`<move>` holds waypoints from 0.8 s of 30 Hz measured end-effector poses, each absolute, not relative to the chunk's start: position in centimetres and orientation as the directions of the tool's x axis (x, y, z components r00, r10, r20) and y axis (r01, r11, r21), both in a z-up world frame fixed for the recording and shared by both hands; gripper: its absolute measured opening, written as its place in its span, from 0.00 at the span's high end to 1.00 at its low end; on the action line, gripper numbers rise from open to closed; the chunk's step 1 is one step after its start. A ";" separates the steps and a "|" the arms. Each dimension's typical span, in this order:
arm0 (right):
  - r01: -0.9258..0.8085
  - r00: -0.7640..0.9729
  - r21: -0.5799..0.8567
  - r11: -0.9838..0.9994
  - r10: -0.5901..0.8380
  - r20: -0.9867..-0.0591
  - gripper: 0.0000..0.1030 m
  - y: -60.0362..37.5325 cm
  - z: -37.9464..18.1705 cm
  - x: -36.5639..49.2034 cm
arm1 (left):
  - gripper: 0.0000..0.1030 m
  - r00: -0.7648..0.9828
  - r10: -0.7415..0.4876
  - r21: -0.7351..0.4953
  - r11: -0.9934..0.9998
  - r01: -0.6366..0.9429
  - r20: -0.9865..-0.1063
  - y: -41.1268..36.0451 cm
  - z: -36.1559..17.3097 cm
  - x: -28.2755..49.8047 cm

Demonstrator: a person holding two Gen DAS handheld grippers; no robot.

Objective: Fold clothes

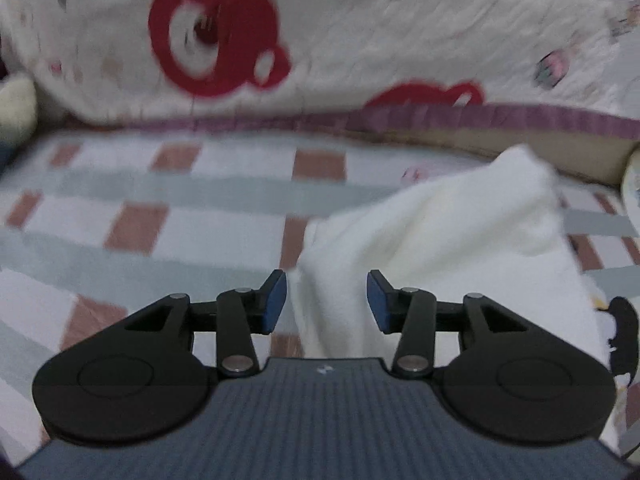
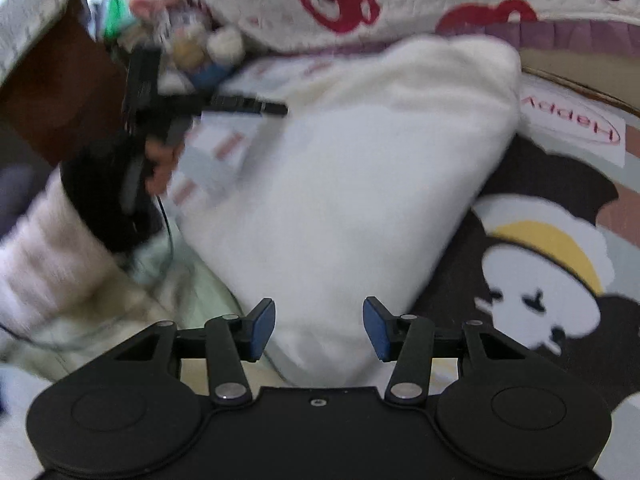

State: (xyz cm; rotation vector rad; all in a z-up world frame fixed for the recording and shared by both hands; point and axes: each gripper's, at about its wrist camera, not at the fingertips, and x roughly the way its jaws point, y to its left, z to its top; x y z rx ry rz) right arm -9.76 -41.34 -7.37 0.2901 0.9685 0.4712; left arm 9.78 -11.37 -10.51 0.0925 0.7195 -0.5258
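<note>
A folded white fluffy garment [image 1: 440,240] lies on the checked bedsheet [image 1: 160,208]. In the left wrist view it reaches between the jaws of my left gripper [image 1: 327,300], which is open with blue pads apart. In the right wrist view the same white garment [image 2: 352,184] lies ahead of my right gripper [image 2: 319,328], which is open, with the garment's near corner between the pads. The other hand-held gripper [image 2: 208,108] shows at the upper left of the right wrist view, beside the garment's far edge.
A white quilt with red bear prints [image 1: 320,40] and a purple hem is heaped along the back. A dark cartoon-printed cloth [image 2: 552,264] lies right of the garment. Soft toys [image 2: 200,48] and a brown headboard [image 2: 60,92] are at the left.
</note>
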 end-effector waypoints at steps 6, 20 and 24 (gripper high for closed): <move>-0.198 0.516 0.257 0.946 0.323 -0.793 0.47 -42.8 -2.2 -3.8 | 0.58 0.421 -0.678 -0.246 0.660 0.710 -0.603 -14.1 -10.0 6.5; -0.238 0.343 -0.045 0.970 0.040 -0.938 0.47 -40.7 -3.2 20.9 | 0.58 0.199 -0.740 -0.466 0.583 0.665 -0.643 -12.7 -14.6 8.4; -0.338 0.301 0.009 0.941 0.117 -0.946 0.46 -40.1 -5.5 23.3 | 0.58 0.164 -0.773 -0.539 0.561 0.629 -0.613 -12.0 -15.1 9.1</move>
